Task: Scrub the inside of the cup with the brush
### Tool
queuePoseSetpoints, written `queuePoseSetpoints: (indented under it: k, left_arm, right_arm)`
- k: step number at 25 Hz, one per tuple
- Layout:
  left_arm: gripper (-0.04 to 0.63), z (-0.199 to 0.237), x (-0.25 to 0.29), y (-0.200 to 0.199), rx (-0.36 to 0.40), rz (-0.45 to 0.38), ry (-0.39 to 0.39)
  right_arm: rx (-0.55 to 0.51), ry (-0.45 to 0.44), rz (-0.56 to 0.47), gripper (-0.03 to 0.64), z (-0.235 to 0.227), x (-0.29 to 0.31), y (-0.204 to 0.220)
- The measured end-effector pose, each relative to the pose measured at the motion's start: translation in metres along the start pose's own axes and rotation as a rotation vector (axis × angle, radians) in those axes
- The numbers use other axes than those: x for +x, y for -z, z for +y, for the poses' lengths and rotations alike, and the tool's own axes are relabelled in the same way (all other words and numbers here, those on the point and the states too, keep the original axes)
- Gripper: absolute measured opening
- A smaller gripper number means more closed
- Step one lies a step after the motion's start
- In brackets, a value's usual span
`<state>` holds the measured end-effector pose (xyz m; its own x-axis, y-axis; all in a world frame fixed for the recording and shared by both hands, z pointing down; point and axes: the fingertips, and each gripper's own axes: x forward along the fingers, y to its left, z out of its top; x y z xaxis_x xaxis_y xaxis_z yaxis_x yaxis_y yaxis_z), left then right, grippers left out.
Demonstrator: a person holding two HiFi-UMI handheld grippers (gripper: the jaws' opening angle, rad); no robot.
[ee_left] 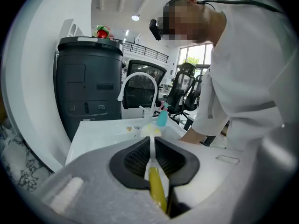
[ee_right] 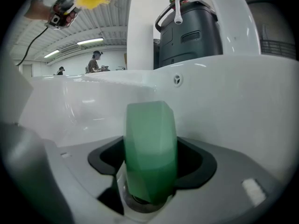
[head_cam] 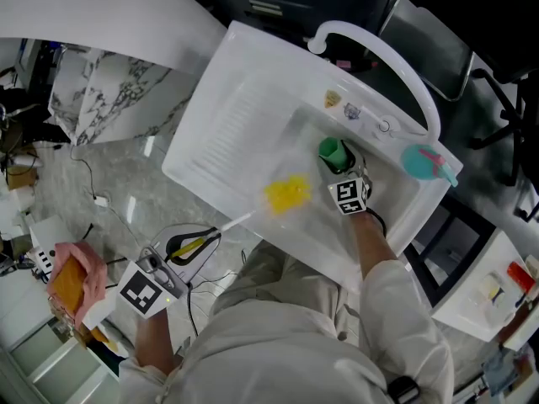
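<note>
**Sink** (head_cam: 221, 133): white, with a ribbed draining side and a deep basin. A tall curved white tap (head_cam: 396, 61) arches over it from the back ledge.

**Cup** (head_cam: 332, 151): green and faceted. It stands in the basin near the back wall, mouth upward.

**Right gripper** (head_cam: 344, 171): reaches down into the basin. Its fingers sit against either side of the cup and, as far as I can judge from here, are pressed on it.

**Brush** (ee_left: 156, 188): yellow handle and a thin white shaft. Its fluffy yellow bristle head (head_cam: 286, 194) is held over the basin, to the left of the cup and clear of it, not inside.

**Left gripper** (head_cam: 190, 245): held in front of the sink's near edge. Its fingers are clamped on the brush handle, and the shaft points out towards the basin.

**Spray bottle** (head_cam: 426, 163): teal with a pink trigger, lying on the sink's right-hand rim.

**Bin** (ee_left: 88, 83): dark grey, standing behind the sink.

**Person**: white sleeves, leaning over the sink's front edge.
</note>
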<state>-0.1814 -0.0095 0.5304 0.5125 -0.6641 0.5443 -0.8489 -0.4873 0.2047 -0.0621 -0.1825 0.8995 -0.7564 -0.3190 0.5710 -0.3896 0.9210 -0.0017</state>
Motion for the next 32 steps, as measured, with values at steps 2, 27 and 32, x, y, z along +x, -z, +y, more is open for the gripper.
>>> queuePoseSetpoints:
  k: [2, 27, 32]
  left_arm:
    - [0.04, 0.001, 0.0, 0.001, -0.002, 0.002, 0.0]
    - [0.04, -0.009, 0.008, -0.007, 0.01, -0.019, 0.028]
    - [0.04, -0.012, 0.009, -0.006, 0.014, -0.021, 0.03]
  right_arm:
    - [-0.009, -0.004, -0.005, 0.313, 0.001, 0.0, -0.003]
    - [0.047, 0.026, -0.002, 0.313, -0.002, -0.025, -0.004]
    - [0.04, 0.042, 0.026, 0.299, -0.002, -0.034, 0.006]
